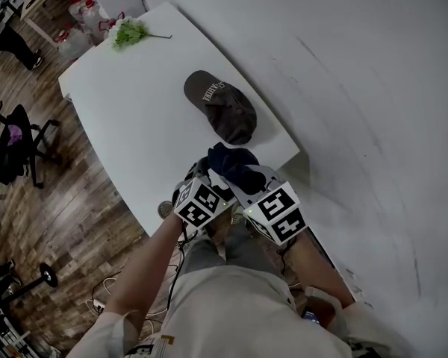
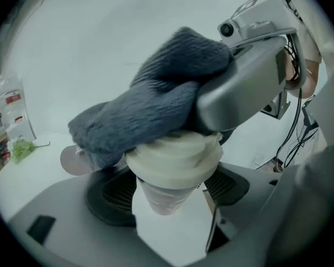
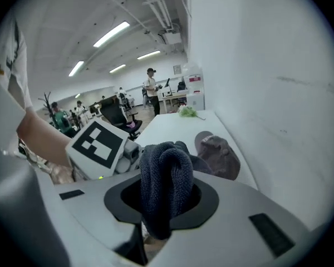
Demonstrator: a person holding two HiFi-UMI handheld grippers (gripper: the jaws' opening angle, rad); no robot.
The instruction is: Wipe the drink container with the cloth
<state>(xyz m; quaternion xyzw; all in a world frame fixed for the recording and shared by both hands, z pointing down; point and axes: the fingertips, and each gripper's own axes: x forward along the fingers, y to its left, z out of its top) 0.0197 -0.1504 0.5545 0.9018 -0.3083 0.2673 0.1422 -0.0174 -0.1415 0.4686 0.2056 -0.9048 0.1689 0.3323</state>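
Open-plan office or lab floor. Lit by long ceiling strip lights (image 3: 110, 34), with bare pipes (image 3: 156, 4) running overhead. Furnished with rows of desks (image 3: 170, 96) and black swivel chairs (image 1: 19, 136). Occupied at the far end by several people, one standing person (image 3: 151, 87) among them. Floored in wood planks (image 1: 82, 200), with loose cables (image 1: 108, 293) trailing near the white surface (image 1: 127, 103), itself pushed against a plain white wall (image 1: 373, 88). Clear plastic jugs (image 1: 86, 10) with red labels grouped beyond the surface's far end.
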